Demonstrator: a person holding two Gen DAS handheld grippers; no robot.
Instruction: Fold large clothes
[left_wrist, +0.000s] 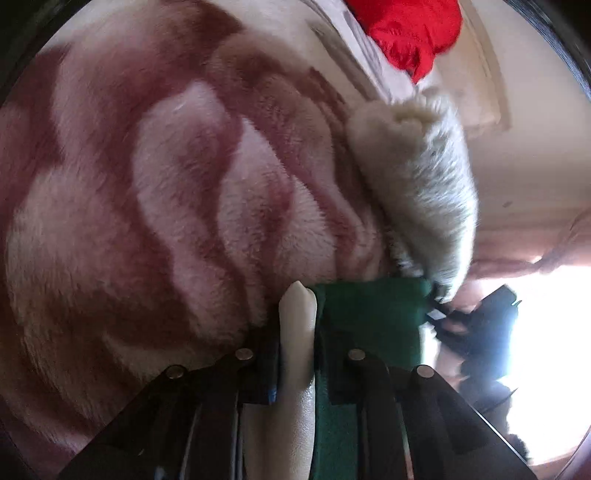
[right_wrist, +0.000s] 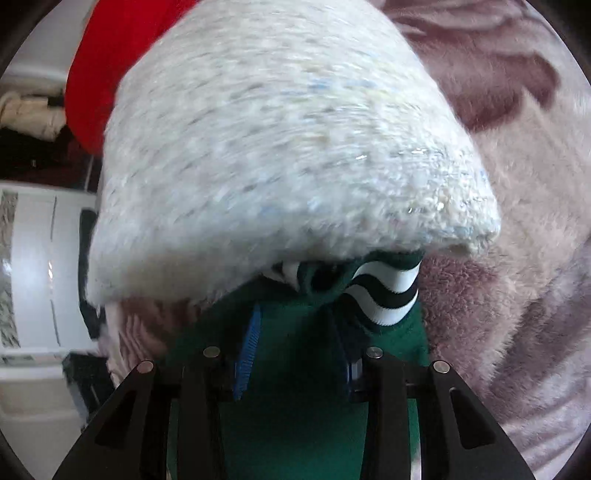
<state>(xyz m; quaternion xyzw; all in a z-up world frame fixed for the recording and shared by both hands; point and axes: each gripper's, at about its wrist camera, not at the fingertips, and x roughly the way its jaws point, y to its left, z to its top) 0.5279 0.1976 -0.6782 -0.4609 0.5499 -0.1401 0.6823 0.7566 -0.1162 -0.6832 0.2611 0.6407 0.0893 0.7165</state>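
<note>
A: Quick pass. Your left gripper (left_wrist: 314, 317)?
B: Narrow. A fold of the green garment (left_wrist: 369, 314) sits between its jaws, with a pale strip (left_wrist: 297, 325) along the left finger. Looks like you're clamped on the green cloth.

A: Right gripper (right_wrist: 295, 354)?
B: Jaws partway apart, green garment (right_wrist: 291, 406) filling the gap. The blue pads (right_wrist: 246, 354) sit against the cloth on both sides, so you're gripping it. The striped white-and-dark cuff (right_wrist: 388, 295) bunches just past the right finger.

A: Where's the garment overall?
B: Near end in both your grippers. The far part is hidden under a fuzzy cream knit (right_wrist: 288, 147) draped over it. In the left view that knit (left_wrist: 424, 192) hangs to the right, touching the green cloth's corner.

A: Underneath?
B: Pink-and-maroon plush blanket (left_wrist: 166, 184), also on the right in the right view (right_wrist: 517, 258).

A: Anything else?
B: Red fabric (left_wrist: 410, 29) far off, top right in the left view. White cabinet (right_wrist: 33, 266) at the left edge of the right view. Both views blurred.
</note>
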